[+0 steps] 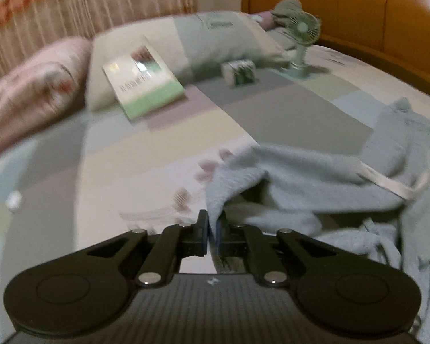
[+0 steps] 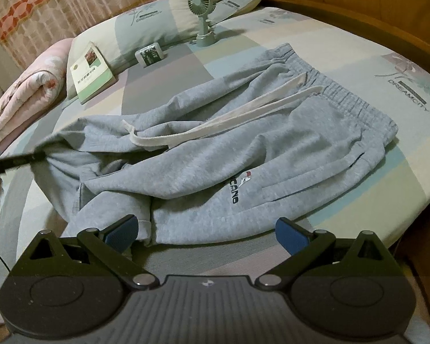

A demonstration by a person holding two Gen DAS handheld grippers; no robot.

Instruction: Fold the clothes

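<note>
Bed (image 2: pixel 315 46): patchwork sheet in pale blocks of grey, green, cream and mauve fills both views, with a wooden frame curving round the far and right sides. Striped curtain (image 2: pixel 43 3) hangs behind the head end.

Grey sweatpants (image 2: pixel 243 154): spread across the middle of the bed in your right wrist view, elastic waistband toward the far right, dark printed logo on the near leg panel. A white drawstring (image 2: pixel 229 114) trails diagonally from the waistband across the cloth. The leg end at the left is bunched and lifted.

Rolled pink quilt (image 2: pixel 25 97) lies at the left edge; pillows (image 2: pixel 157 25) sit beyond it. A green-and-white book (image 2: pixel 91 71) leans against a pillow.

Your left gripper (image 1: pixel 213 229): jaws pinched together on an edge of the sweatpants, fabric rising from between the pads and draping off to the right. The left wrist view is motion-blurred, so finer detail is lost.

Your right gripper (image 2: pixel 206 233): jaws wide apart, blue pads (image 2: pixel 289 235) showing, poised just at the near hem of the sweatpants. Whether the left pad touches cloth, you cannot tell.

Small green fan (image 2: pixel 202 8) stands upright near the pillows; a small white-and-dark container (image 2: pixel 151 54) lies on its side between fan and book.
</note>
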